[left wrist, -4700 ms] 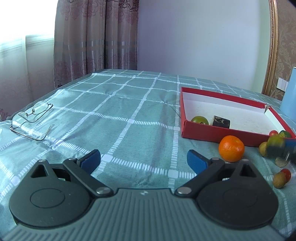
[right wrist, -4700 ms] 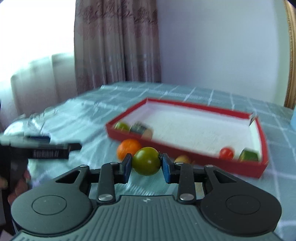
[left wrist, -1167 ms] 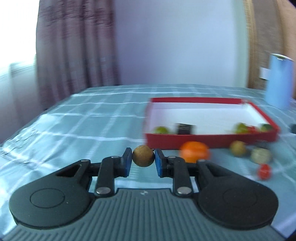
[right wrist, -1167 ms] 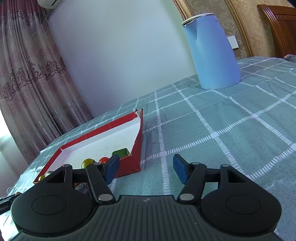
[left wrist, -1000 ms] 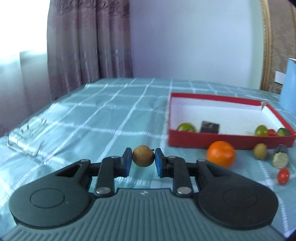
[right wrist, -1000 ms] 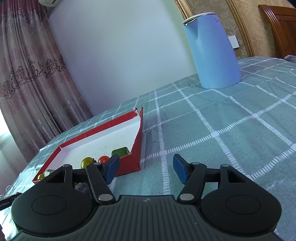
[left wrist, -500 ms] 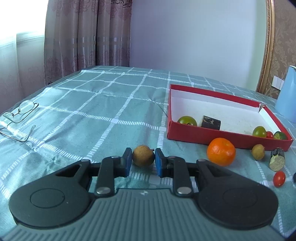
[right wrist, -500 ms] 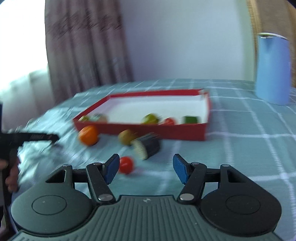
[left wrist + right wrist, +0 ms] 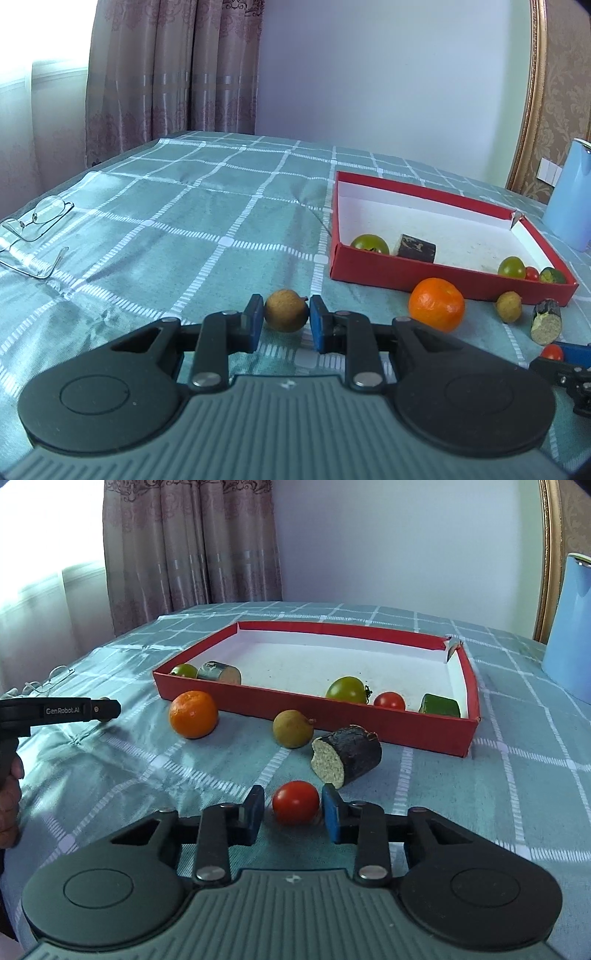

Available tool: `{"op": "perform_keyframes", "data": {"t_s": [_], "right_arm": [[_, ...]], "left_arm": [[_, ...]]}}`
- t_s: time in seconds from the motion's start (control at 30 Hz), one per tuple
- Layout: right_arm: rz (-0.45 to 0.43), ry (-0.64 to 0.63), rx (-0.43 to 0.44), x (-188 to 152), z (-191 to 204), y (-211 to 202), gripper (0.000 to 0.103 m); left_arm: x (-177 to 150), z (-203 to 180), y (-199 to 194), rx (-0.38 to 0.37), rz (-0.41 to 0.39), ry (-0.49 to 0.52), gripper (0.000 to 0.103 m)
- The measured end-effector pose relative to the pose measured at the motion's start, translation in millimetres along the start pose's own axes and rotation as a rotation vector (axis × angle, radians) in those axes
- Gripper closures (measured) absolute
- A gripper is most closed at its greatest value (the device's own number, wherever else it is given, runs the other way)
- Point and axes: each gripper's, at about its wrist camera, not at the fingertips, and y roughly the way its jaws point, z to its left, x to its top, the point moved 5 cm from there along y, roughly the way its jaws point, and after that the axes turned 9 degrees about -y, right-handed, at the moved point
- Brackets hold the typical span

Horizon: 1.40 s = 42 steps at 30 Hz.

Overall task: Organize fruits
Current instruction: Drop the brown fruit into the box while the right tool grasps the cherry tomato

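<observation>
My left gripper is shut on a small brown longan, low over the checked green cloth. My right gripper is closing around a red cherry tomato that rests on the cloth. Its right pad meets the tomato and a sliver of gap shows at the left pad. The red box with a white floor lies beyond and holds green tomatoes, a red tomato and cut pieces. In front of the box lie an orange, a second longan and a dark cut chunk.
A blue kettle stands at the right beyond the box. Spectacles lie at the cloth's left edge. In the right wrist view the left gripper's finger and a person's hand show at the left. Curtains hang behind.
The right gripper has swung round from the kettle side to the loose fruit, and its jaws have narrowed around the red tomato. The left gripper keeps its longan and has barely moved.
</observation>
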Motion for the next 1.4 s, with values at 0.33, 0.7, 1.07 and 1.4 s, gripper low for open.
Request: {"op": "perform_keyframes", "data": {"t_s": [0.33,0.7,1.07,1.4], "right_arm": [[-0.048,0.059,-0.003,-5.9,-9.5,-17.4,0.078],[-0.102,0.127,0.027,-23.2,-26.8,-43.4,0.078],[-0.154,0.176,0.084,-31.5,-33.6,-51.5,0.078],[-0.175,0.195,0.108,-32.3,-35.8,-53.4,0.078]], "left_arm": [[1.7,-15.2,-4.8,-0.006,-0.021,0.057,0.079],[31.1,-108.4,-6.4,-0.046,-0.09,0.207,0.079],[50.1,-174.1,55.7,-0.036,-0.033,0.262,0.077],[33.9,-165.1,74.4,-0.005,0.006,0.267,0.074]]}}
